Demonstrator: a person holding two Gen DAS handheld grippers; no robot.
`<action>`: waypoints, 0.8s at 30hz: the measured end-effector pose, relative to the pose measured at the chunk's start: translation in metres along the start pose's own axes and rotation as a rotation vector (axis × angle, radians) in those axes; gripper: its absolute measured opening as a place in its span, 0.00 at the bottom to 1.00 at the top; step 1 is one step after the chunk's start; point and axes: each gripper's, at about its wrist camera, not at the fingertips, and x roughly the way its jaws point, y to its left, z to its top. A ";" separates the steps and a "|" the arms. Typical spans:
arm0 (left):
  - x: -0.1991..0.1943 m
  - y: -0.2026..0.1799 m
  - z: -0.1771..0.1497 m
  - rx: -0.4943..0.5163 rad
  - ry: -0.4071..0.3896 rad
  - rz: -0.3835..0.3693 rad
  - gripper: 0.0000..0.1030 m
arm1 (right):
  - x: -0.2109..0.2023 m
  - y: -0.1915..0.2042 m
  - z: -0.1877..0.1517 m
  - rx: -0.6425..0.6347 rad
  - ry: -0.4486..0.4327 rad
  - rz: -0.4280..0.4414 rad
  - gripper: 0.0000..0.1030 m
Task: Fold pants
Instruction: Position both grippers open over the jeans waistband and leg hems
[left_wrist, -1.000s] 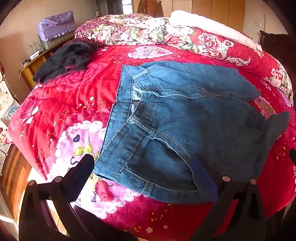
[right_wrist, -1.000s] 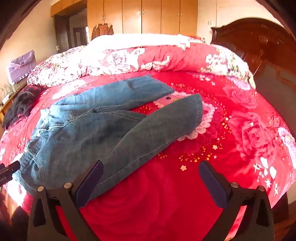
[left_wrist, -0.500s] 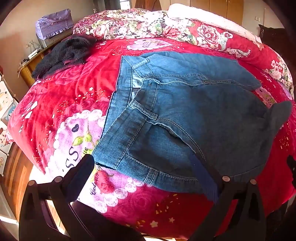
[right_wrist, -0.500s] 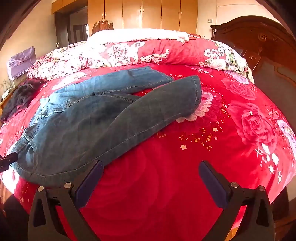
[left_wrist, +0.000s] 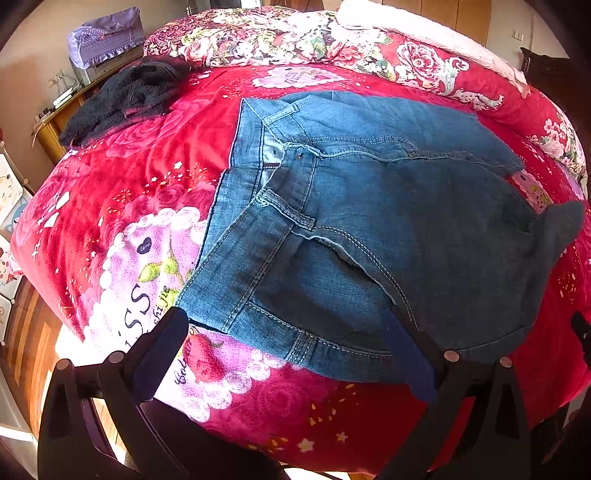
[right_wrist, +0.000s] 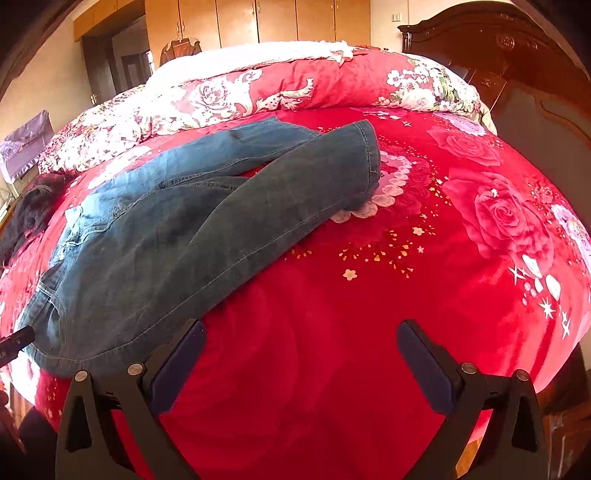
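Note:
A pair of blue jeans (left_wrist: 369, 221) lies spread on a red floral bedspread (left_wrist: 122, 177), waistband toward the left and legs running right. In the right wrist view the jeans (right_wrist: 177, 236) lie with the near leg's cuff (right_wrist: 365, 166) pointing toward the headboard. My left gripper (left_wrist: 286, 343) is open and empty, low over the near waistband corner. My right gripper (right_wrist: 301, 354) is open and empty, over bare bedspread (right_wrist: 332, 314) just right of the near leg's edge.
A dark knitted garment (left_wrist: 125, 99) lies at the bed's far left corner. A rolled floral quilt (right_wrist: 295, 92) runs along the far side. A dark wooden headboard (right_wrist: 535, 92) stands at right. A side table (left_wrist: 55, 125) with a covered box (left_wrist: 107, 37) stands left.
Both grippers have moved closer to the bed and the jeans, which now look larger in both views. The jeans have not moved. Both grippers stay open.

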 end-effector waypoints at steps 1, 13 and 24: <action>0.000 0.000 0.001 -0.003 -0.001 -0.002 1.00 | 0.000 0.001 0.001 -0.003 0.003 0.003 1.00; -0.003 0.002 0.023 -0.016 0.003 -0.093 1.00 | -0.005 -0.001 0.029 -0.038 0.004 0.013 1.00; -0.006 -0.003 0.028 0.012 -0.004 -0.119 1.00 | -0.005 0.000 0.038 -0.076 0.011 0.010 1.00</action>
